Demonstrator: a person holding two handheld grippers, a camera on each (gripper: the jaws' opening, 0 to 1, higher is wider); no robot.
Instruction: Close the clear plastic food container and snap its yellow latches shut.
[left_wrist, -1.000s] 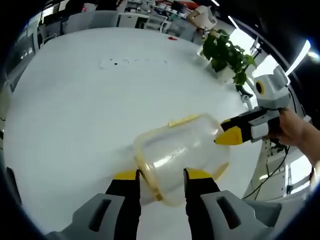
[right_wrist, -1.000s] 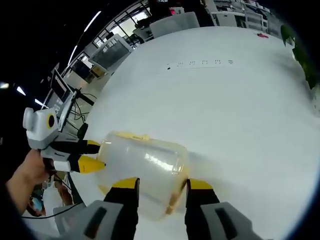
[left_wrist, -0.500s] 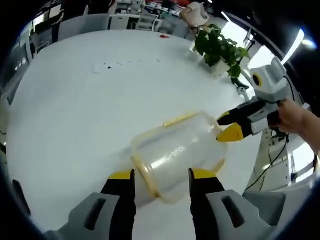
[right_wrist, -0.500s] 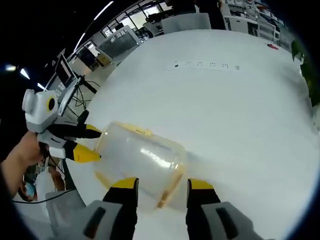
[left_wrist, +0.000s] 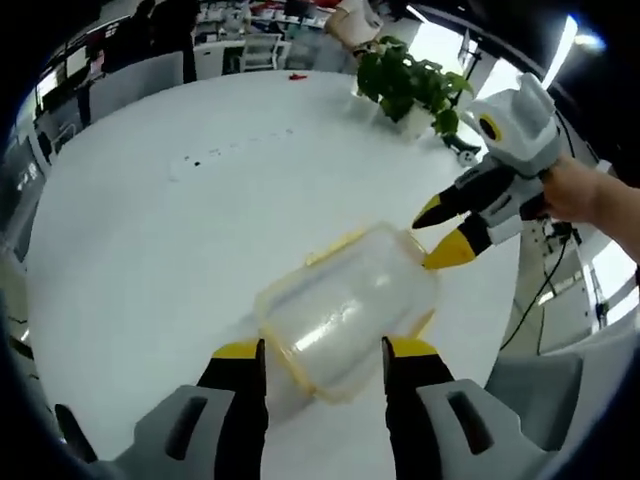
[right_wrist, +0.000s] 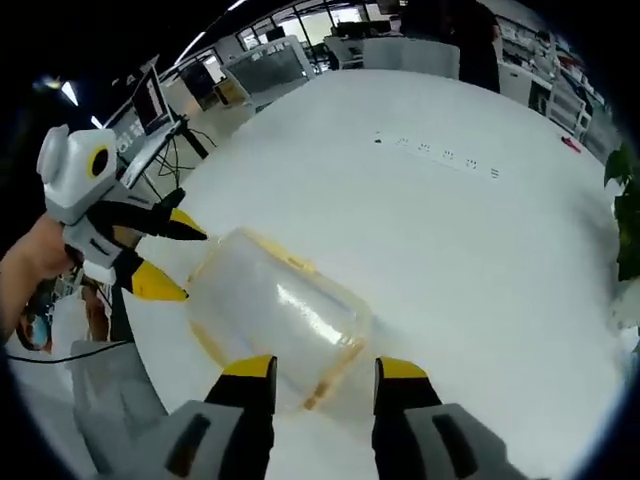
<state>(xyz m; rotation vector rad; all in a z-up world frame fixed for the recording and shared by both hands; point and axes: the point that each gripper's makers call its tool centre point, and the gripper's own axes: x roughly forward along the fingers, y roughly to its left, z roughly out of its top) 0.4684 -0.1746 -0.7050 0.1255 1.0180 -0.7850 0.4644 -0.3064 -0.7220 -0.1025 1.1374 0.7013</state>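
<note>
The clear container (left_wrist: 345, 310) lay on its side on the white table (left_wrist: 150, 250), between both grippers; the left gripper (left_wrist: 325, 352) and right gripper (right_wrist: 314, 370) stood open, holding nothing; a yellow latch (right_wrist: 298, 264) looked unsnapped; a one-sided push could roll it away.

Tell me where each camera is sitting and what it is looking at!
Left gripper view: rides on the left gripper, looking along its jaws at the clear container on the white table; the right gripper and a hand show.
Right gripper view: rides on the right gripper, facing the container from its other side; the left gripper and a hand show.
Shared: container, table, potted plant.
</note>
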